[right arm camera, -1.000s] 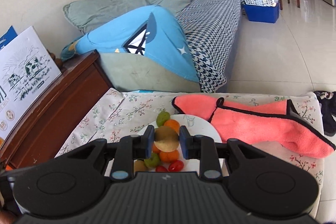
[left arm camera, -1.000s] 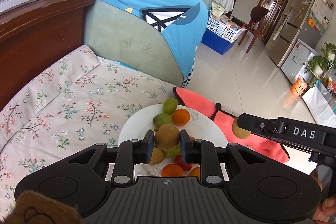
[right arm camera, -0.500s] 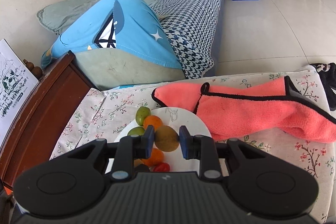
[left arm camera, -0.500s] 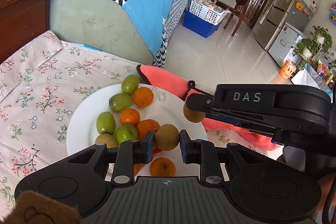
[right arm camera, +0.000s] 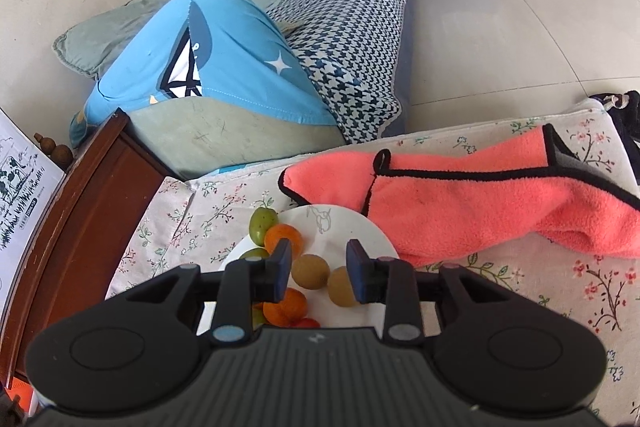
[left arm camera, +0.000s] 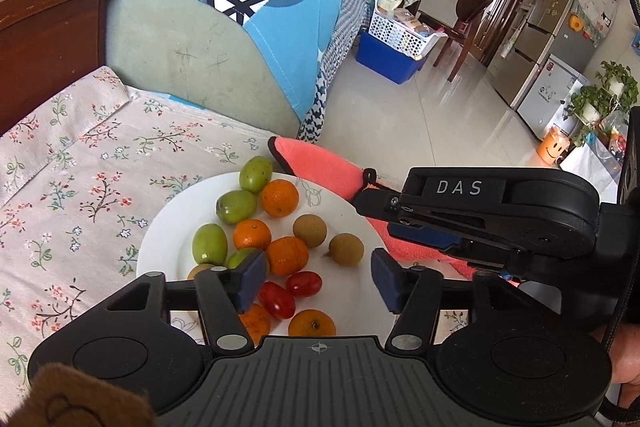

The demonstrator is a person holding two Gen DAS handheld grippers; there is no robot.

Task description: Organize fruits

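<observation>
- Peering past the left gripper [left arm camera: 318,277], its black body hides the white plate's [left arm camera: 168,231] near rim at the bottom of the frame and part of an orange [left arm camera: 312,323].
- Left jaws are opening, nothing between them; two brown fruits [left arm camera: 346,248] lie loose on the plate at mid-frame.
- Right gripper [right arm camera: 318,269] jaws are opening too; a brown fruit [right arm camera: 310,271] sits in the gap, pads not pressing it, while a second is partly hidden behind the right pad.
- Only the left view shows the cherry tomatoes [left arm camera: 303,283] and green fruits [left arm camera: 209,243] clearly.
- Only the right view shows the whole pink towel [right arm camera: 480,203].
</observation>
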